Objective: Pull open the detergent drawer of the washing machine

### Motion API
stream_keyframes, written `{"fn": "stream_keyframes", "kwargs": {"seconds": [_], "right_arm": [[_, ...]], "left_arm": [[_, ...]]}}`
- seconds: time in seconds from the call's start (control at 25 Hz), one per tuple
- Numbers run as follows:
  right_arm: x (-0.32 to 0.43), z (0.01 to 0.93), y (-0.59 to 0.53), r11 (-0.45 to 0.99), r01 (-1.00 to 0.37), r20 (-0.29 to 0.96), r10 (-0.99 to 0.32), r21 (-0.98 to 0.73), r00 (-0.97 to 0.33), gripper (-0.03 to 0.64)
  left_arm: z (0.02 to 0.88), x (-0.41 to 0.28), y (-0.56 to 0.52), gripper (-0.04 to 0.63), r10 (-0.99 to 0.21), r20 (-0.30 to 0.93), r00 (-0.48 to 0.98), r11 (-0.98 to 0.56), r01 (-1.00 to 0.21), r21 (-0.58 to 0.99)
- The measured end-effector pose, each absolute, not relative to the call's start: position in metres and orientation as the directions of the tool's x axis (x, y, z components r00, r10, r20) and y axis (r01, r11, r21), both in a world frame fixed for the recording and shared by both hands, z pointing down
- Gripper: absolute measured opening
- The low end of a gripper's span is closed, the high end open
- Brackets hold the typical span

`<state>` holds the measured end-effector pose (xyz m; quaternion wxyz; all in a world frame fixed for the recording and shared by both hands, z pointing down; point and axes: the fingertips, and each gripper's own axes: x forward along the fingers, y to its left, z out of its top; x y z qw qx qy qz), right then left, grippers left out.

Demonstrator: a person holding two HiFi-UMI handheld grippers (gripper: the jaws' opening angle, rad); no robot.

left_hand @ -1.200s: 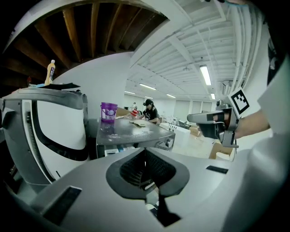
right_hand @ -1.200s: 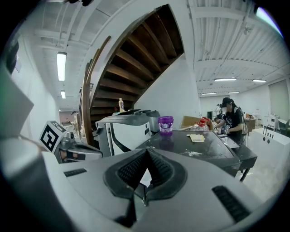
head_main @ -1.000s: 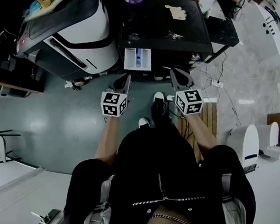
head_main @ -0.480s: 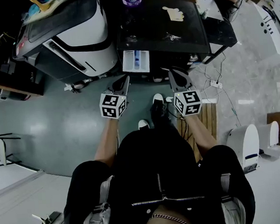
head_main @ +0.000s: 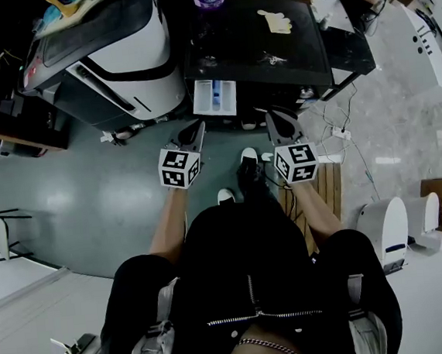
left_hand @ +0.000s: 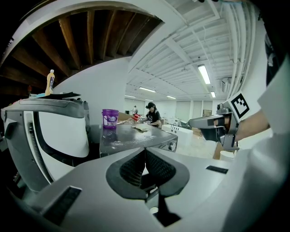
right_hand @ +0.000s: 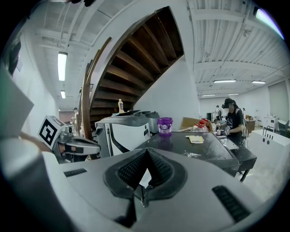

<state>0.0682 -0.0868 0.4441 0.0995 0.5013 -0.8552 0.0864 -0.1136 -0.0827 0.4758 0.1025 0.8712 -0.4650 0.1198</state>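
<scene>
detergent drawer [head_main: 215, 97] stands pulled out, white inside.

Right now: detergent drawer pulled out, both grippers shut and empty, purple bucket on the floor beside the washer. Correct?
One error: the purple bucket stands on top of the washing machine, not on the floor; the right gripper view shows it. The rest holds: the detergent drawer is pulled out, and the left gripper and right gripper are shut and empty.

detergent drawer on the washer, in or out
Out: the detergent drawer juts from the washing machine front, its white inside exposed in the head view.
</scene>
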Motion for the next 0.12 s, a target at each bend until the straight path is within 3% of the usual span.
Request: {"fn": "stream_keyframes", "kwargs": {"seconds": [0.12], "right_arm": [[0.0675,0.4459,-0.0912,0.485,-0.873,0.26,-0.838,-0.049,-0.48,-0.002]], "left_arm": [[0.4795,-0.1141,-0.0861,0.021,-0.785,0.31,0.536,-0.543,-0.836,0.071]]}}
